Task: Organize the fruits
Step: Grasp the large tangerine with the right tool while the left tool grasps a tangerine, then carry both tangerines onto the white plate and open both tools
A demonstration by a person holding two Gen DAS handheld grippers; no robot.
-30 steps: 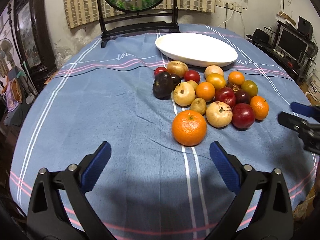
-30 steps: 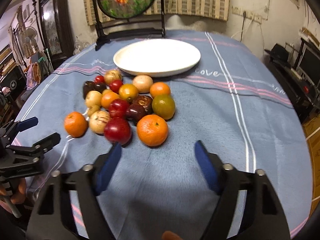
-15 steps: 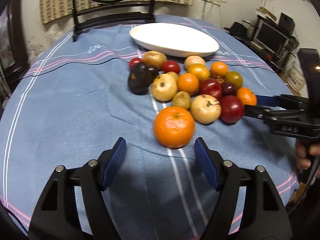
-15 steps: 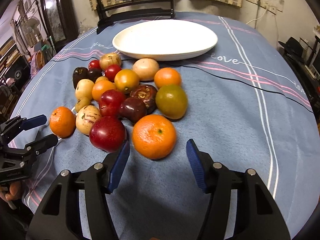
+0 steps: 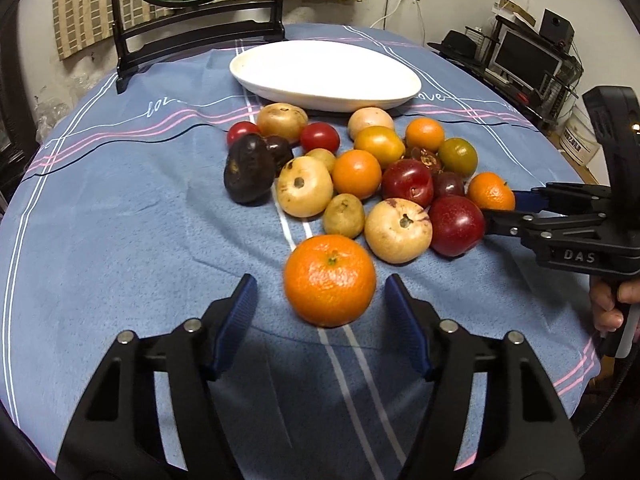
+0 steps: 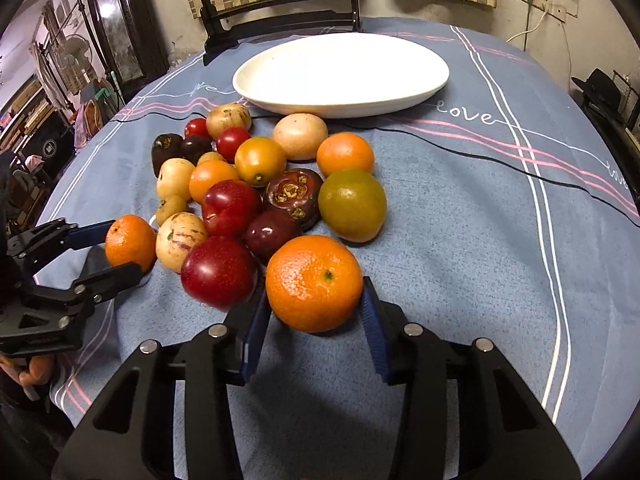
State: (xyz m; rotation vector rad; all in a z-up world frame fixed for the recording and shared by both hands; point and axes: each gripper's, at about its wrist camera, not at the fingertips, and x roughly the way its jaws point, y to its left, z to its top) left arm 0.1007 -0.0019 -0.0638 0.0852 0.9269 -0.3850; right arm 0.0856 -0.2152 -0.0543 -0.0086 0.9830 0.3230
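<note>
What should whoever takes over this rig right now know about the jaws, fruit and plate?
Left gripper: jaws open and just been closing, with the left orange between them, untouched.
Right gripper: jaws just been closing, and the pads look pressed on the right orange, which rests on the cloth.
White plate: empty, behind the fruit pile.
Done: nothing plated.
Left: probably lift both oranges, then sort the rest.

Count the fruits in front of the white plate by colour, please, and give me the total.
Orange fruits: 4
Amber-yellow fruit: 1
Green fruit: 1
Red fruits: 4
Dark purple-brown fruits: 4
Pale tan fruits: 6
Total: 20
</note>
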